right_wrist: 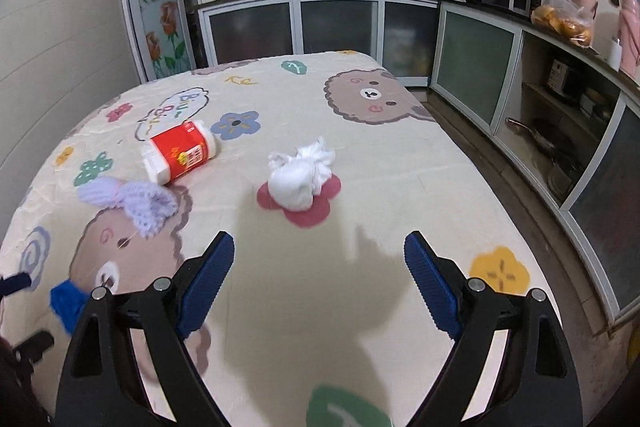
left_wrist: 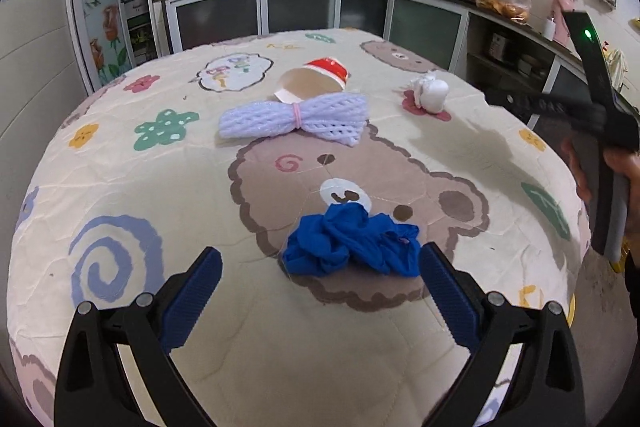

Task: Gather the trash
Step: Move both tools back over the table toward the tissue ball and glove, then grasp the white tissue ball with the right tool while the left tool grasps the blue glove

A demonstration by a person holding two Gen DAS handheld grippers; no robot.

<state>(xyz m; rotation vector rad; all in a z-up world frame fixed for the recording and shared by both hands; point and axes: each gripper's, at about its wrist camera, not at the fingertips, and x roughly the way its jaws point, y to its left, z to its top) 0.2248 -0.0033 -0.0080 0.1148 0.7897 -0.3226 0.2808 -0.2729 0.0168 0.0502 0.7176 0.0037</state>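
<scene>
Trash lies scattered on the cloth (left_wrist: pixel 120 163), a cream quilted cover printed with bears and flowers; we place everything against the big bear face (left_wrist: pixel 352 195) at its middle. Four pieces, none touching a gripper.

Blue wad (left_wrist: pixel 352 247): crumpled, sitting on the bear's muzzle, just below the white nose patch. Our left gripper (left_wrist: pixel 320 279) hovers right over it with jaws spread wide and nothing in them; the right pad (left_wrist: pixel 444 291) looks just beside the wad's edge, but we cannot tell if it touches. In the right wrist view only a scrap of the wad (right_wrist: pixel 66 301) shows at the left edge.

Foam net (left_wrist: pixel 294 119): pale lilac mesh cinched at the waist by a pink band, lying at the top of the bear's head. It shows again in the right wrist view (right_wrist: pixel 136 203).

Carton (left_wrist: pixel 316 79): red and white, on its side just beyond the net, farther from the bear; label visible from the right (right_wrist: pixel 182 151).

White wad (left_wrist: pixel 430 93): knotted bundle on a pink flower print, well right of the bear's head, apart from the rest. From the right wrist view it (right_wrist: pixel 300 179) lies ahead of our right gripper (right_wrist: pixel 320 275), whose jaws stand wide open and empty above bare cloth, its shadow falling between the pads.

The right gripper's dark body (left_wrist: pixel 600 115) shows at the far right of the left view, held by a hand (left_wrist: pixel 622 167), off past the bear's ear.
</scene>
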